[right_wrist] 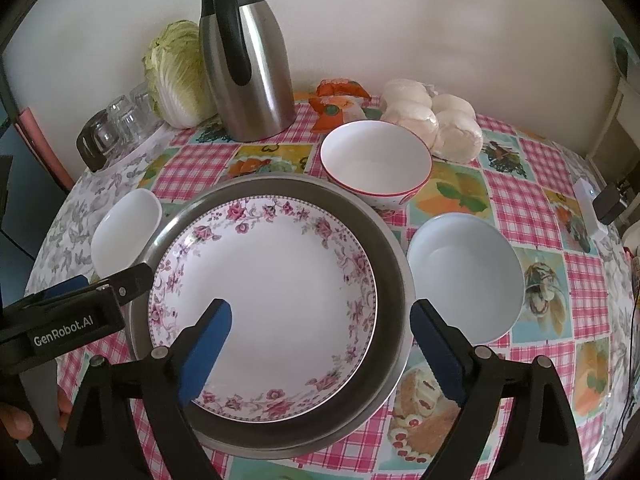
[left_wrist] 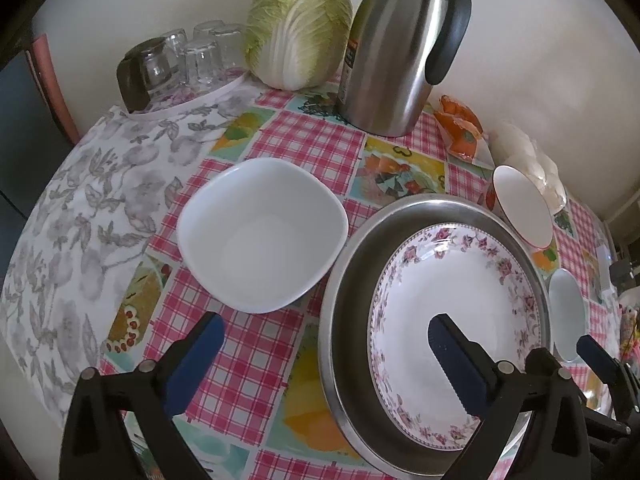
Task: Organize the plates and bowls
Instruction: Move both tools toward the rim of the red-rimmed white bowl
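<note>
Nearest me, the right hand-held gripper [right_wrist: 320,330] hung with its jaws spread wide over the floral plate [right_wrist: 262,304], gripping nothing. That plate lay inside a steel pan [right_wrist: 394,280] on the checked tabletop [right_wrist: 532,208]. The left hand-held gripper [left_wrist: 324,344] was likewise agape and empty, one finger above the plate's near rim. A square white bowl [left_wrist: 262,234] sat just left of the pan, a pale round bowl [right_wrist: 466,276] just right, a red-rimmed bowl [right_wrist: 376,160] behind. Farther back stood a steel thermos jug [right_wrist: 250,60] and a napa cabbage [left_wrist: 300,24].

Plain cream wall [right_wrist: 400,20] behind a table [right_wrist: 532,216] in pink-checked patchwork oilcloth, soft daylight.
</note>
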Demonstrator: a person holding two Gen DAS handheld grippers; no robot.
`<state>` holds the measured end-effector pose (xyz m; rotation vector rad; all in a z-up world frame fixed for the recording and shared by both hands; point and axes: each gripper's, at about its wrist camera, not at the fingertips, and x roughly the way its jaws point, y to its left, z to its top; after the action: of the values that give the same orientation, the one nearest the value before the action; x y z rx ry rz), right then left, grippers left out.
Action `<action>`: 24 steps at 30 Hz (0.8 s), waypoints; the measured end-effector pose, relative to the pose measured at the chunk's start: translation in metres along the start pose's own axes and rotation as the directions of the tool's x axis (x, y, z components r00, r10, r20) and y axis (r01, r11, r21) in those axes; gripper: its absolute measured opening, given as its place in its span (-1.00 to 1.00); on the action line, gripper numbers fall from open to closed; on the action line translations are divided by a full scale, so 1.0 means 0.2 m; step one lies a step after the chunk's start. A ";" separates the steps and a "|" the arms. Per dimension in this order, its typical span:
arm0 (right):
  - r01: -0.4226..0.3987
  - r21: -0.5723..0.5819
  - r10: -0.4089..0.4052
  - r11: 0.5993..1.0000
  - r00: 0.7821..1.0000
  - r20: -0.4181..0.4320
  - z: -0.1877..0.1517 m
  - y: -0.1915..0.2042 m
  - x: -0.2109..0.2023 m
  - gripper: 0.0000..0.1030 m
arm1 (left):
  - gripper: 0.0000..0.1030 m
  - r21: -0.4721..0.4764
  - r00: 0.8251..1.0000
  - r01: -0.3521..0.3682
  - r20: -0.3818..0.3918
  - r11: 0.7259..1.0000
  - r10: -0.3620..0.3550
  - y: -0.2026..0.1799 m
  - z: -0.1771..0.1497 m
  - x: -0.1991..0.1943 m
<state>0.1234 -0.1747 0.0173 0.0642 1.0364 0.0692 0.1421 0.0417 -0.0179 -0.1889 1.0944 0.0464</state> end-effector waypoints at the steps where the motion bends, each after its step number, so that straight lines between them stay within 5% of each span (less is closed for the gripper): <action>1: -0.002 0.007 0.002 1.000 1.000 0.002 0.00 -0.01 0.00 0.86 | 1.00 -0.001 1.000 -0.003 0.002 1.000 0.003 0.00 0.00 0.00; 24: -0.058 0.179 0.036 0.982 0.992 0.125 0.07 -0.32 -0.03 0.92 | 1.00 -0.011 0.977 0.097 0.194 0.995 -0.093 -0.08 0.17 -0.07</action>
<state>0.1331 -0.2401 0.0241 0.2566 0.9180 0.0128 0.1684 0.0322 0.0118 -0.2501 0.8905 -0.0101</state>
